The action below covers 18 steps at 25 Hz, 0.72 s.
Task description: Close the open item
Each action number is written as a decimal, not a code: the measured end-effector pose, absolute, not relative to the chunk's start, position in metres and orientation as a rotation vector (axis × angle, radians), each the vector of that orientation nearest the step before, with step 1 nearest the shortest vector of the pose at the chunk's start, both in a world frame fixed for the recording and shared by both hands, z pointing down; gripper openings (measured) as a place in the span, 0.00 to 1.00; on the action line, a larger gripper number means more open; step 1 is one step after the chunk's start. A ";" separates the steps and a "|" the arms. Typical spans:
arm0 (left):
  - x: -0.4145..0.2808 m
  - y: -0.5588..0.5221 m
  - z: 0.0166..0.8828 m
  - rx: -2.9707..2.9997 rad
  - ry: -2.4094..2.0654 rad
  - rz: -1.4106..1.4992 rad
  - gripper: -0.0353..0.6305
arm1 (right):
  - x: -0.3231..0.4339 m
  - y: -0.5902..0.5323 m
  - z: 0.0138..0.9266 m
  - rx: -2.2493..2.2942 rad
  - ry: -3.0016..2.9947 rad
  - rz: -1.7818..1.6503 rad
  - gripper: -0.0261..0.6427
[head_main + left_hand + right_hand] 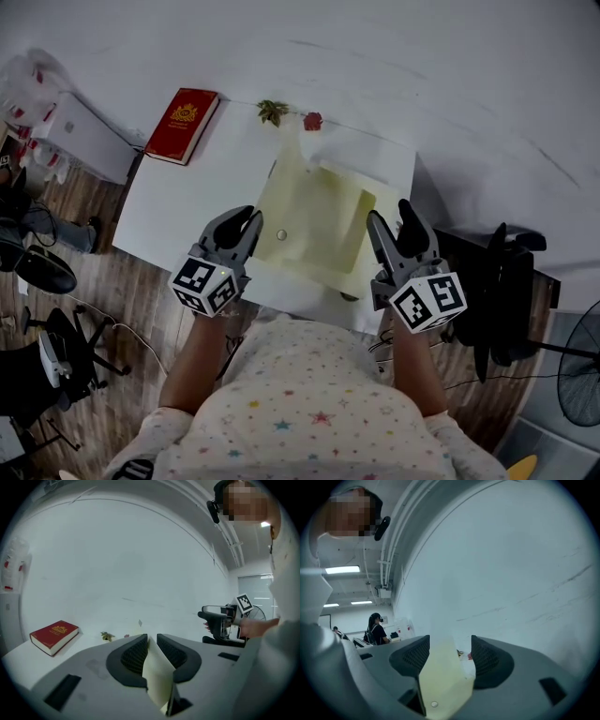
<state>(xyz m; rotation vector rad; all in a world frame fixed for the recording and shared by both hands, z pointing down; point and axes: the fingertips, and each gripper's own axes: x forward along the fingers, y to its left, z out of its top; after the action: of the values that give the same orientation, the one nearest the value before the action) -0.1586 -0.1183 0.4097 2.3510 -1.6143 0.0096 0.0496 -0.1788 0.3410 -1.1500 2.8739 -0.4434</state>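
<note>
Yellow folder (314, 220) — lying open, right of the red book (183, 124); left gripper (151, 638) clamps its edge; right gripper (451, 641) straddles the far-side flap, unclenched; next, probably — pinch, then fold shut.

Both forearms reach forward from the torso, side by side. The left gripper (249, 217) points slightly downward, its jaws pinched together on a thin edge of the pale yellow folder (314, 220). The right gripper (392, 216) lies level, jaws apart, a folder flap standing between them, unclamped
</note>
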 end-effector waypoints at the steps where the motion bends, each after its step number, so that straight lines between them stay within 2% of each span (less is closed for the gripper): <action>1: -0.151 -0.118 0.409 2.369 -1.590 0.005 0.14 | 0.045 -0.177 0.340 -1.113 2.873 -0.473 0.42; 14: -0.087 -0.115 0.405 2.467 -1.366 -0.097 0.24 | -0.039 -0.189 0.366 -0.867 2.962 -0.766 0.37; 18: -0.075 -0.113 0.406 2.488 -1.350 -0.081 0.27 | -0.053 -0.200 0.390 -0.940 3.009 -0.824 0.36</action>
<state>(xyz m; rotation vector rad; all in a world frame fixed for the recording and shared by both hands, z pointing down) -0.0752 -0.1130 0.4064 2.4879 -1.3496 -0.0806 -0.0531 -0.2005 0.3899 -0.9397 3.0089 -0.8240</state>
